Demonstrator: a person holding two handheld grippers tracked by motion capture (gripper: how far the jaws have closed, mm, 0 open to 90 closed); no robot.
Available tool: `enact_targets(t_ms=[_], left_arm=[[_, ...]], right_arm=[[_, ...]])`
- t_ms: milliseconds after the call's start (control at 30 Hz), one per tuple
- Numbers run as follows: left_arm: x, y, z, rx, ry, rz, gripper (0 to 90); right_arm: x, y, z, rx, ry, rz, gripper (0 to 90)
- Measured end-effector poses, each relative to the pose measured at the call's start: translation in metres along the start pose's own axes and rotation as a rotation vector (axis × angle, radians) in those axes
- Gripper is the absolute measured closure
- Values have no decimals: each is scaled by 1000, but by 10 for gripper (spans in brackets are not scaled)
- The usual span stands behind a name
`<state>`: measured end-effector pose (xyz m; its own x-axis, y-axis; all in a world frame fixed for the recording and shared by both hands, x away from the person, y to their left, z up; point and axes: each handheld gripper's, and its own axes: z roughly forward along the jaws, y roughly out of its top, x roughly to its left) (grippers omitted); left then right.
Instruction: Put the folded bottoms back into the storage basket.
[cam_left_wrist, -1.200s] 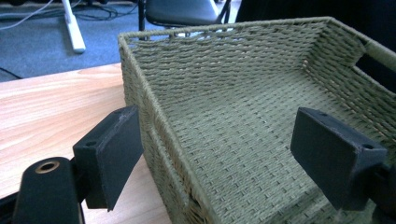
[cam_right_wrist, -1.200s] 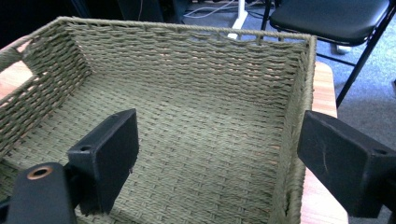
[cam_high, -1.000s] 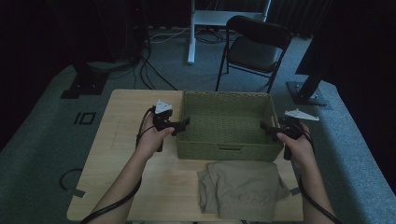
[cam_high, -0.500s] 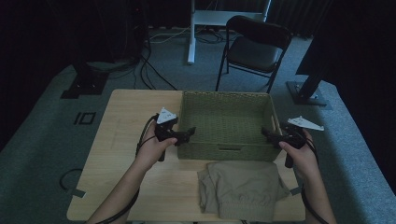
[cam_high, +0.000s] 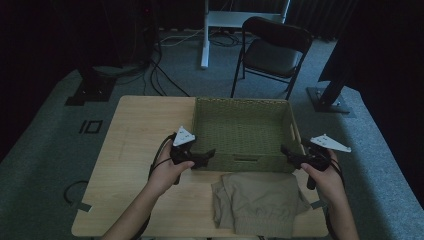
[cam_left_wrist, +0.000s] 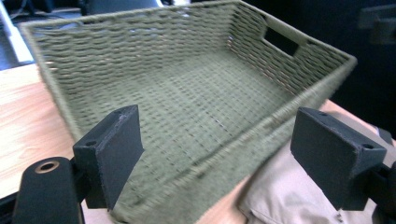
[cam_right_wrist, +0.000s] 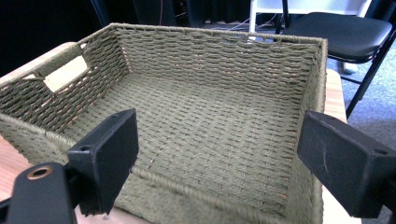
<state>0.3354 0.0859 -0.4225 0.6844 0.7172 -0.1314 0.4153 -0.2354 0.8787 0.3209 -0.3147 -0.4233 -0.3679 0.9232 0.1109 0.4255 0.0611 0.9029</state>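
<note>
Standing mid-table (cam_high: 135, 125), empty green woven basket (cam_high: 242, 125) sits square to person, far edge near table's back, open top ready for loading. Folded beige garment (cam_high: 260, 200) lies just in front of basket's near wall, on table's front edge, within easy reach. Left gripper (cam_high: 209, 154) at basket's near-left corner, jaws wide, nothing between them. Right gripper (cam_high: 286, 151) at near-right corner, jaws wide too, empty. Both flank basket, likely just released or about to shift it. No brand, label or writing readable.
</note>
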Motion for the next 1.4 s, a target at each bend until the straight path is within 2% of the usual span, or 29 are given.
enact_targets(t_ms=[67,133,200,333,533,633,900,1000,1100,1400], left_arm=[[-3,-2,0,4,-11,16,177],[-5,-6,0,-1,-21,0,177],[-6,-9,0,12,-22,14,177],[-11,-15,-3,6,-26,8,177],[-24,-25,-4,1,-26,28,177],[-29,-29,-3,4,-34,20,177],[-45,-49,10,46,-85,40,177],[-50,-54,15,55,-102,27,177],[-53,-60,20,68,-104,36,177],[-62,-76,38,119,-120,27,177]], right_arm=[[0,-3,-2,-1,0,2,123],[0,-6,-5,-7,-1,5,123],[1,-10,-9,-7,-5,4,123],[1,-20,-14,-3,-9,4,123],[-1,-35,-19,10,-14,14,123],[-1,-41,-21,10,-17,19,123],[-3,-59,-21,7,-10,43,123],[-3,-66,-19,25,-18,37,123],[-4,-72,-17,33,-26,41,123],[-8,-90,-11,78,-42,55,123]])
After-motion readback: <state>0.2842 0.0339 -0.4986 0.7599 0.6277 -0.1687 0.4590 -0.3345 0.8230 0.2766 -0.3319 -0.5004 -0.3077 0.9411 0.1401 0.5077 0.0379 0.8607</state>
